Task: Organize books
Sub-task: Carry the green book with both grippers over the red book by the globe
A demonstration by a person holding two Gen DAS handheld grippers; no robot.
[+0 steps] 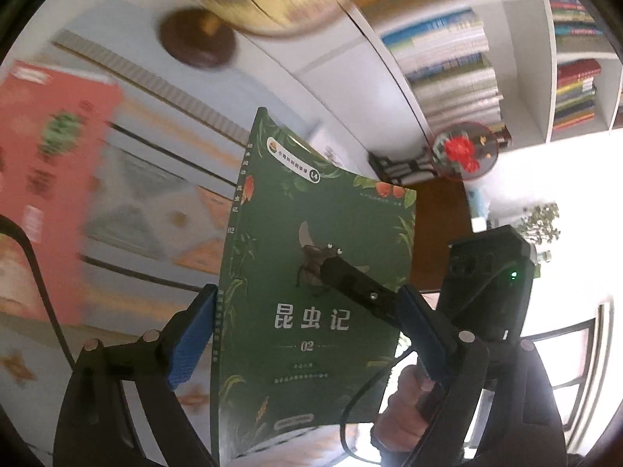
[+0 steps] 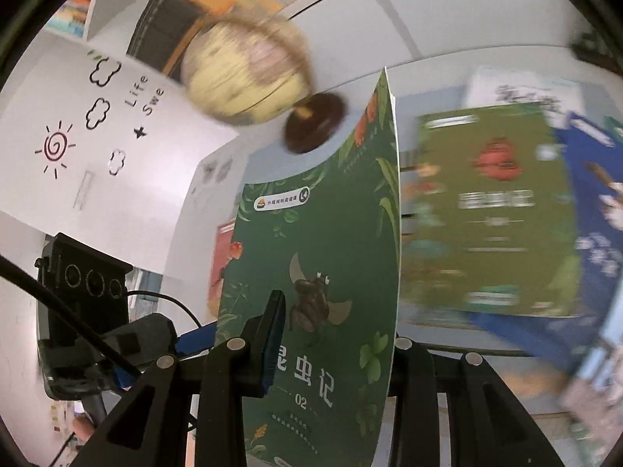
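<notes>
1. Clamping the lower half of a green paperback book point(image 2: 323, 233) with a beetle on its cover, the right gripper point(image 2: 338, 323) has its jaws nearly together. 1 black finger lies on the front cover and the other sits behind the back cover.
2. The left gripper point(image 1: 307, 290) stands wide, and the same book rises between its 2 blue pads point(image 1: 190, 334). The spine runs just beside the left-hand pad. Whether either pad presses on the book cannot be told.
3. The book is in the air above the table, roughly upright and slightly bowed, with its cover facing both cameras.
4. Only the left wrist view shows a hand point(image 1: 405, 404) gripping the right gripper's handle, and that gripper's finger crossing the beetle picture.
5. Only the right wrist view shows the left gripper's camera housing from the front, with a blue pad reaching the book's spine edge.
6. Both views show a blurred cream globe point(image 2: 245, 74) on a dark brown round base beyond the book, standing on a pale blue patterned tablecloth point(image 1: 155, 179).
7. The left view alone shows a coral-red book point(image 1: 58, 155) lying flat on the cloth. It also shows a white bookshelf point(image 1: 545, 89) packed with books and a round red flower ornament point(image 1: 463, 151).
8. The right view alone shows a second green book point(image 2: 486, 210) lying flat with a dark blue book point(image 2: 592, 214) beside it. It also shows a white board point(image 2: 89, 116) with a drawn sun and clouds.
</notes>
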